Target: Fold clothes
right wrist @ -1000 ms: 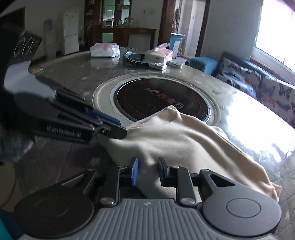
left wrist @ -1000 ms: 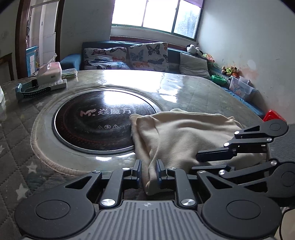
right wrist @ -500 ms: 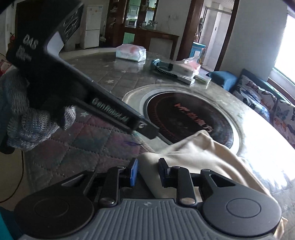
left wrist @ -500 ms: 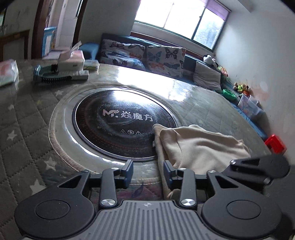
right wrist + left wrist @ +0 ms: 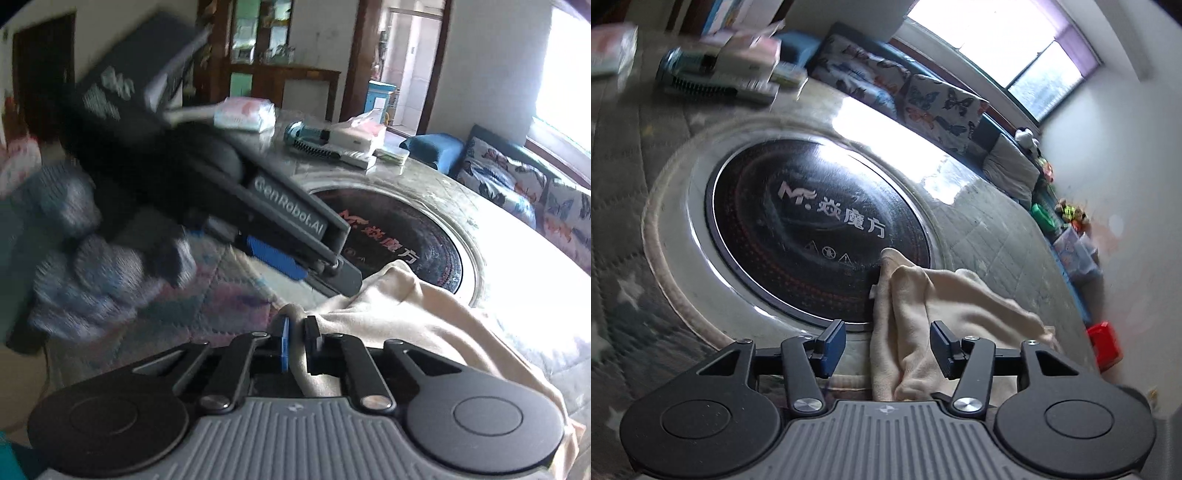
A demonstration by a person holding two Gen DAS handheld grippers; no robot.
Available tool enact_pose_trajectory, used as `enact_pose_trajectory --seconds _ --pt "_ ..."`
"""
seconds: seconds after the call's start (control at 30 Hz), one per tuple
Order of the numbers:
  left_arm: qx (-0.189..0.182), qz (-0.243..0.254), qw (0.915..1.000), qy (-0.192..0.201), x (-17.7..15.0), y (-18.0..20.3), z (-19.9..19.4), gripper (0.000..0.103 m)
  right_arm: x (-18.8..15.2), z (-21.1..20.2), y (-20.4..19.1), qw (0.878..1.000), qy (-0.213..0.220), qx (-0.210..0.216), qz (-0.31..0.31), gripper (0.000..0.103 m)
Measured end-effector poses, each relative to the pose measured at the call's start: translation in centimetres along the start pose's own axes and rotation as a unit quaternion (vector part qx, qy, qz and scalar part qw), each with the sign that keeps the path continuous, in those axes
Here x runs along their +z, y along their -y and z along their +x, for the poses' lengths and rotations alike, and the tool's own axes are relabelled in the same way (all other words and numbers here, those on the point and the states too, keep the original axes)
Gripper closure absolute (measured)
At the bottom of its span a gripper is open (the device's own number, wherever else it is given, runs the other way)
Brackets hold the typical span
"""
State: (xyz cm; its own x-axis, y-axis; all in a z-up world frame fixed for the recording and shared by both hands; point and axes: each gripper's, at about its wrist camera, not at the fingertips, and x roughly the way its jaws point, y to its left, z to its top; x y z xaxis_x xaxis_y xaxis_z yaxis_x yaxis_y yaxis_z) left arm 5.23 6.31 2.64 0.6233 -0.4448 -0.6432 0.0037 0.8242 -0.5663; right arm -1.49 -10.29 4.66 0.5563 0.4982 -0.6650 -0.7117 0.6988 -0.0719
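Observation:
A cream garment (image 5: 934,306) lies bunched on the table beside the black round cooktop (image 5: 812,229). My left gripper (image 5: 888,345) is open, and a fold of the cloth runs between its jaws without being clamped. In the right wrist view the cream garment (image 5: 424,325) spreads to the right. My right gripper (image 5: 295,341) is shut on its near edge, which bunches up between the pads. The left gripper's body (image 5: 258,206) shows there, held by a gloved hand (image 5: 92,266) at the left, above the cloth.
The table has a quilted cover (image 5: 617,221). A tissue box, a brush and a wrapped pack (image 5: 243,114) lie at its far side. A sofa with butterfly cushions (image 5: 923,99) stands behind. Toys and a red box (image 5: 1104,347) sit by the right wall.
My left gripper has opened wider and tilted, rising above the cloth. My right gripper has closed on the garment's near edge. The garment has been pulled into a tighter bunch.

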Motion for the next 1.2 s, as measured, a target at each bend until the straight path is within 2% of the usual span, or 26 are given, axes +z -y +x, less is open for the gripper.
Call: enact_pose_trajectory --seconds 0.17,0.33,0.37,0.4,0.5,0.7,0.87,0.97,1.1,1.2 --pt "-0.017 -0.053 0.9983 -0.014 0.4 -0.1 1.1 0.046 0.4 -2.0 1.7 0.999 0.030 0.012 0.039 0.096" --pt "-0.032 -0.092 0.9950 -0.023 0.4 0.4 2.3 0.048 0.5 -3.3 2.4 0.998 0.045 0.019 0.049 0.097" --pt "-0.035 -0.101 0.9939 -0.025 0.4 0.4 2.5 0.053 0.4 -3.5 2.5 0.997 0.047 0.020 0.050 0.097" --pt "-0.041 -0.111 0.9926 -0.028 0.3 0.4 2.8 0.064 0.4 -3.7 2.5 0.997 0.049 0.021 0.052 0.097" --pt "-0.046 -0.126 0.9904 -0.032 0.1 0.3 3.4 0.085 0.1 -4.1 2.4 0.997 0.050 0.027 0.052 0.097" --pt "-0.034 -0.119 0.9920 -0.027 -0.1 0.2 3.5 0.088 -0.7 -4.6 3.0 0.997 0.046 0.026 0.059 0.094" --pt "-0.027 -0.107 0.9936 -0.024 -0.1 0.3 3.3 0.088 -2.3 -6.7 5.9 0.994 0.049 -0.021 0.097 0.090" --pt "-0.021 -0.097 0.9948 -0.022 -0.2 0.5 3.2 0.088 -3.9 -7.6 8.8 0.989 0.034 -0.082 0.122 0.089" --pt "-0.016 -0.091 0.9955 -0.019 -0.3 0.8 3.3 0.087 -6.4 -8.3 13.1 0.973 0.010 -0.151 0.177 0.080" --pt "-0.011 -0.080 0.9966 -0.018 -0.3 1.1 3.4 0.087 -8.2 -8.3 16.0 0.957 0.000 -0.179 0.228 0.076"
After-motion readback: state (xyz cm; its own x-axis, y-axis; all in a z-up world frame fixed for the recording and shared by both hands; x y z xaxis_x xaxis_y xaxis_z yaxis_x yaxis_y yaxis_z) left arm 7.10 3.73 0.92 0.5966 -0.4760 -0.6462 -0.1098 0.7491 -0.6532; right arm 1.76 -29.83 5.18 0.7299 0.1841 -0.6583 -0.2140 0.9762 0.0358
